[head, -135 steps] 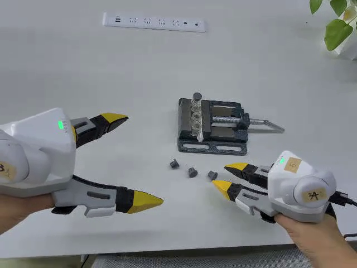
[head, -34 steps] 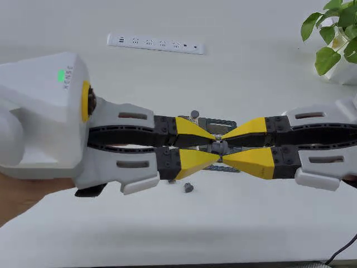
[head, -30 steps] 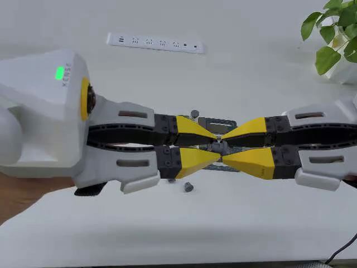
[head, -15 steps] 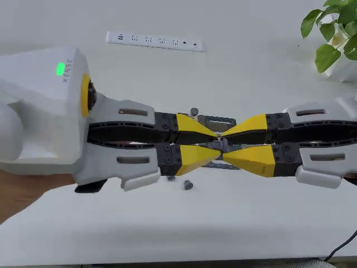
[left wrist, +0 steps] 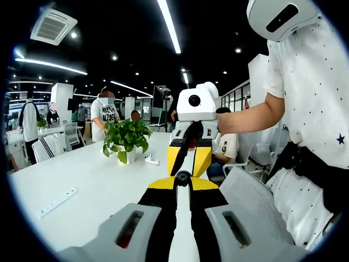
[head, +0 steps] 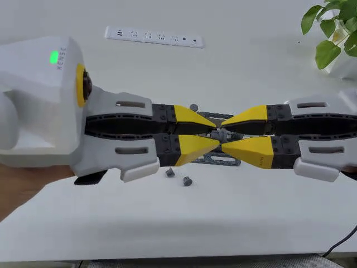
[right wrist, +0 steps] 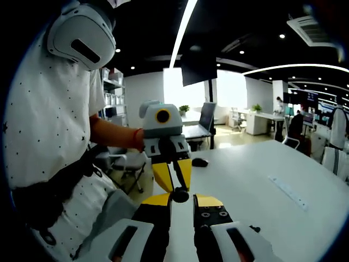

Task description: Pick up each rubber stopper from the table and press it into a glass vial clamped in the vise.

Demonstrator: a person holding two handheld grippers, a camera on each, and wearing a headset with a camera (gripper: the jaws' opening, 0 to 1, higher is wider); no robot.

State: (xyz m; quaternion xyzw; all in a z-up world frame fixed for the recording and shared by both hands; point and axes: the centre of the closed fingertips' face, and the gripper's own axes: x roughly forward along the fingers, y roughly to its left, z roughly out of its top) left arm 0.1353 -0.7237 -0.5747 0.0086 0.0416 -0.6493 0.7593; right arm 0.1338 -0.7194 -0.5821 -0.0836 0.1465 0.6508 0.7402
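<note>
My two grippers are raised tip to tip in front of the head camera, left gripper (head: 216,135) from the left and right gripper (head: 223,135) from the right. A small grey rubber stopper (head: 226,134) sits where their yellow tips meet, and both pairs of jaws close on it. The stopper (left wrist: 182,177) lies at my left gripper's (left wrist: 184,184) tips, and likewise the stopper (right wrist: 180,195) at my right gripper's (right wrist: 182,200). Behind them the dark vise (head: 223,161) is mostly hidden; one stoppered vial top (head: 193,107) pokes out. Two loose stoppers (head: 170,172) (head: 187,181) lie on the table.
A white power strip (head: 153,37) lies at the table's far side. A potted plant (head: 329,33) stands at the back right. A black cable (head: 340,243) hangs off the front right edge. The gripper views show an office and the person.
Since 4.5 s ago both grippers rose from the table and met tip to tip, with one of three loose stoppers lifted. Over the last second they stay joined; the head view shifted slightly.
</note>
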